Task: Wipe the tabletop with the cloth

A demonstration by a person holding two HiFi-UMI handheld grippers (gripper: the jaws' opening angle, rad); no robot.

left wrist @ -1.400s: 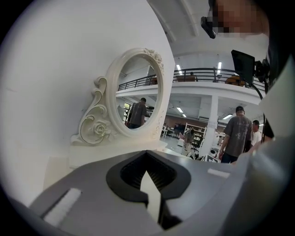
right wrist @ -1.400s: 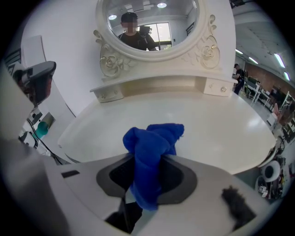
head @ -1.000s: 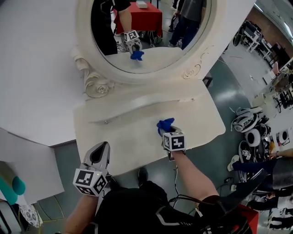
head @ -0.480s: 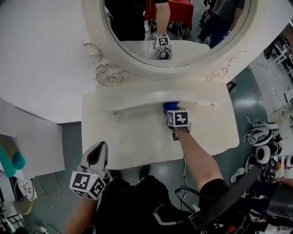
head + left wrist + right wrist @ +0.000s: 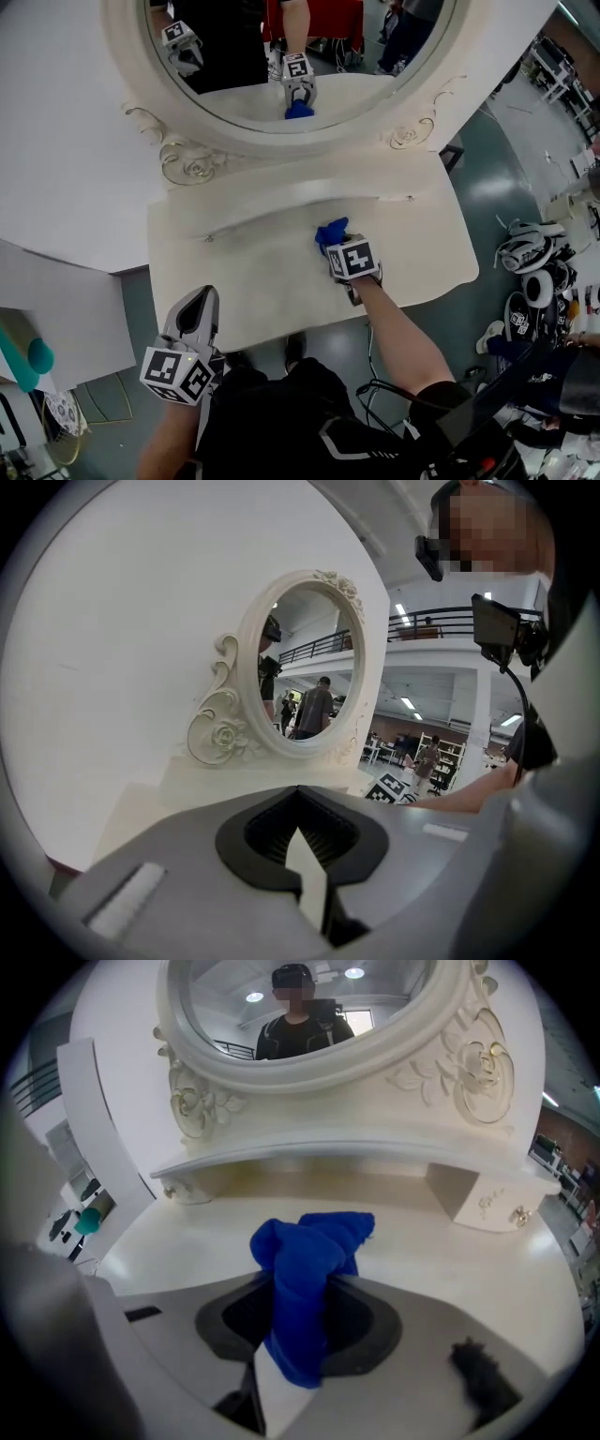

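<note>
Right gripper view: blue cloth [image 5: 305,1279] between fingers [image 5: 370,1330]

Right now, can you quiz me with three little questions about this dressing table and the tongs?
1. Which hand's tongs are shut on the blue cloth?
2. True or false: the left tongs are holding a sponge.
3. Pick one. The cloth is over: A the floor, B the cream tabletop in front of the mirror, C a chair.

Key
1. The right tongs.
2. False: they are shut with nothing between them.
3. B.
</note>
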